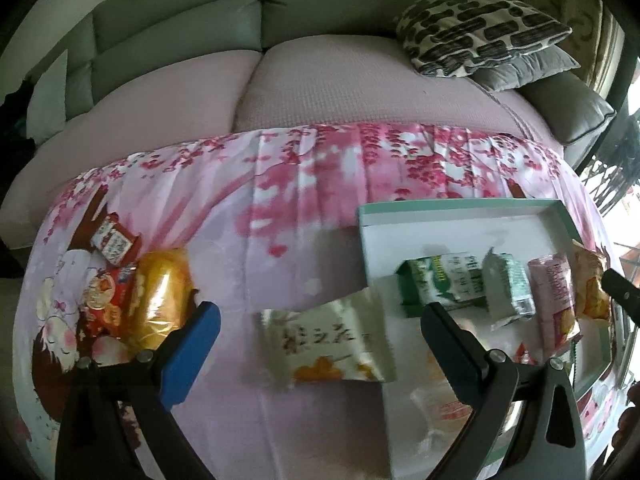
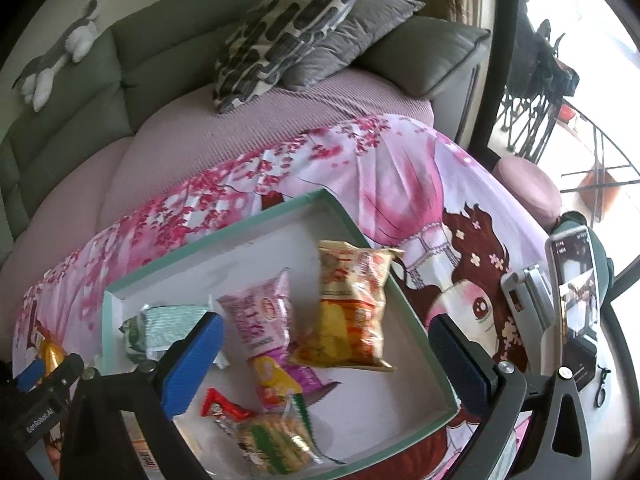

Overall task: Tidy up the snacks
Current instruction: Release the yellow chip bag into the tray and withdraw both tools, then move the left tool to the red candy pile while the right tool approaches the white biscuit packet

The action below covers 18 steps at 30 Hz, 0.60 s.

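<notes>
The left claw [image 1: 320, 336] is spread wide, released, around a white snack packet [image 1: 328, 344] lying across the left rim of the tray [image 1: 460, 210]. The right claw [image 2: 326, 358] is released too, over the tray's pink bag [image 2: 260, 312] and yellow bag [image 2: 352, 304]. Gold and red snacks [image 1: 160, 296] lie on the flowered cloth [image 1: 280, 200], left of the tray

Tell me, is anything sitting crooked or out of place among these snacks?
Yes. A white packet with orange flowers lies tilted, half across the left rim of the green tray, neither in nor out. Three more snacks, including a golden packet, lie in a heap on the pink cloth, outside the tray.
</notes>
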Tool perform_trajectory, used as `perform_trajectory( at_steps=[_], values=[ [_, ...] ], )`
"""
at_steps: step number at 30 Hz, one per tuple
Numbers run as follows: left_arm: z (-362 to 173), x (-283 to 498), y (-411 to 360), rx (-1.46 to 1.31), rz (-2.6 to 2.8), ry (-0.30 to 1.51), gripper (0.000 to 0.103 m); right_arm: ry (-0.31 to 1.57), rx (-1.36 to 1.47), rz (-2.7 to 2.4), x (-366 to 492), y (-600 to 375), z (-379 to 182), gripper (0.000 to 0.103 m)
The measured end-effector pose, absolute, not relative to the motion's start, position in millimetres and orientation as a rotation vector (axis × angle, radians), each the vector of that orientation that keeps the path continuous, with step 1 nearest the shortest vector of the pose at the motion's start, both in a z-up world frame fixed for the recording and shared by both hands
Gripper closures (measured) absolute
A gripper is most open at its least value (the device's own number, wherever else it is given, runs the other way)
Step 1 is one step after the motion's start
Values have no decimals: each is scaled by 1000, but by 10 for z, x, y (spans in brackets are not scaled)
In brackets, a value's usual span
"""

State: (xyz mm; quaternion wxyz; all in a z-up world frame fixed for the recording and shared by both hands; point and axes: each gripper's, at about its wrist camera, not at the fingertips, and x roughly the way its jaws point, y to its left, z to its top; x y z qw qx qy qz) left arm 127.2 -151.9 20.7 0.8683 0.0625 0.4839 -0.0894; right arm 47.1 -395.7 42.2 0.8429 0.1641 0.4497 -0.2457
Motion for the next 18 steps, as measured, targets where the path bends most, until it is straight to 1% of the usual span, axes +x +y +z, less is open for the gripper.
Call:
perform_trajectory(
  at_steps=[9,18],
  values=[
    [371,1326,-974,64,-96,962,3,937,333,-428,654,-3618,464,0],
    [441,1382,-80,-37,111,945,3,948,273,-321,860,-3131,464,0]
  ],
)
